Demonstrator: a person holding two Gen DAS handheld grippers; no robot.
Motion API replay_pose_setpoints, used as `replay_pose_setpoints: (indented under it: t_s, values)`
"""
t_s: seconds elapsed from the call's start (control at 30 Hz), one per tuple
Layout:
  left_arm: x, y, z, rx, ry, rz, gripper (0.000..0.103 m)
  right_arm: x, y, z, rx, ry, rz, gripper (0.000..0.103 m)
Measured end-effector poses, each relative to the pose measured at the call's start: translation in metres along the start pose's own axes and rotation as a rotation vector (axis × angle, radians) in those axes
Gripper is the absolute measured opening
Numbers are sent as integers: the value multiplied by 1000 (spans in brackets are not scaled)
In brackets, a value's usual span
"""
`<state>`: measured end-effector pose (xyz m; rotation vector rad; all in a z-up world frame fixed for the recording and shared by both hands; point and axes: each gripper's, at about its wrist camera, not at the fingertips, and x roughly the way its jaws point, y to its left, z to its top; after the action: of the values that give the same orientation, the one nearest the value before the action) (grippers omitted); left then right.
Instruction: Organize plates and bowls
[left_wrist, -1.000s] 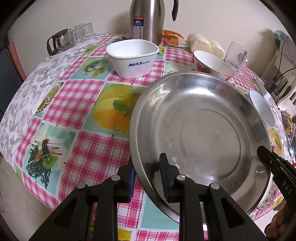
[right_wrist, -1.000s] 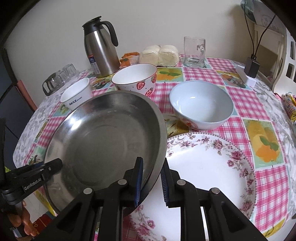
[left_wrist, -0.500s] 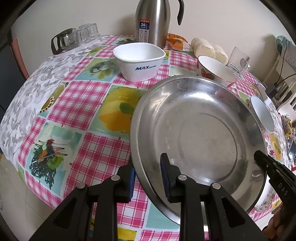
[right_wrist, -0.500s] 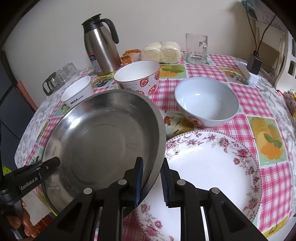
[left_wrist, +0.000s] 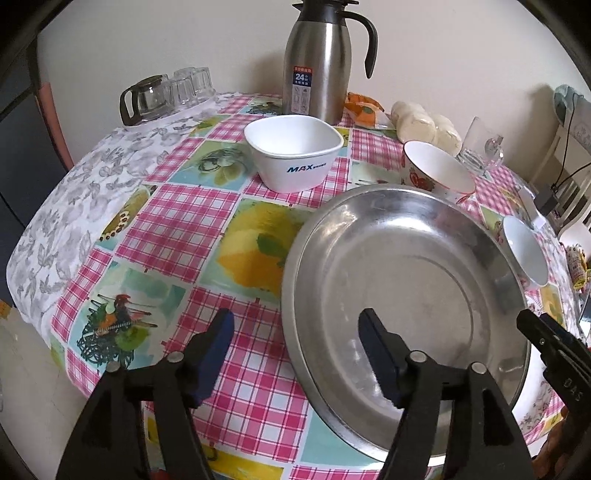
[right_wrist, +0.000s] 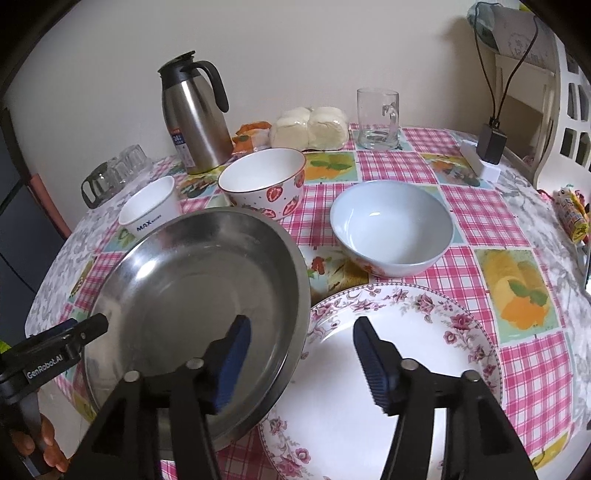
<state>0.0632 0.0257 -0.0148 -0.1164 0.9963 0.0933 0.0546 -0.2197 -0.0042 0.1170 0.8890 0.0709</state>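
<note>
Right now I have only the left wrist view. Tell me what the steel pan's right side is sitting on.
Observer: The steel pan overlaps the rim of a floral plate on that side.
Operator: Report the right claw. I see only its tip.
Observer: The right claw has just been opening. The pan's rim is between its fingers, and the pads are off it.
Operator: Check inside the pale blue bowl.
Observer: The pale blue bowl is empty and stands just behind the plate.
</note>
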Motion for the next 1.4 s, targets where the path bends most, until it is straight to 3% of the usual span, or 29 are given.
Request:
replay_pose_setpoints:
  t_s: [0.03,0.1,0.33,0.6,0.9,1.0,1.17,1.33,1.37,1.4]
  values:
    - [1,0,0,5,-1,7,84,0,0,0,-3,-3,1,71]
    - [-1,-1,0,12,-17,16,89,-1,1,0,-11,-15,0,80]
    - [-6,2,2,-1,-67,32,99,-2,4,0,-30,-34,1,103]
    - [-11,-4,3,25,-109,39,101,-5,0,1,-35,-58,-11,103]
    - [-42,-34,3,58,-220,-145,102,-39,-47,8,40,-154,-69,103]
    - [-56,-48,1,58,-252,-252,102,-50,-72,8,95,-174,-74,103]
    - [-70,-93,-3,105,-173,-394,102,-54,-121,-1,204,-139,-118,103]
    - [-79,-149,-20,216,-107,-389,102,-45,-161,-17,316,-66,-130,103]
    - [-78,-159,-24,235,-92,-381,102,-41,-168,-21,341,-42,-127,101]
    - [-77,-168,-28,251,-77,-378,102,-37,-172,-24,358,-27,-119,93]
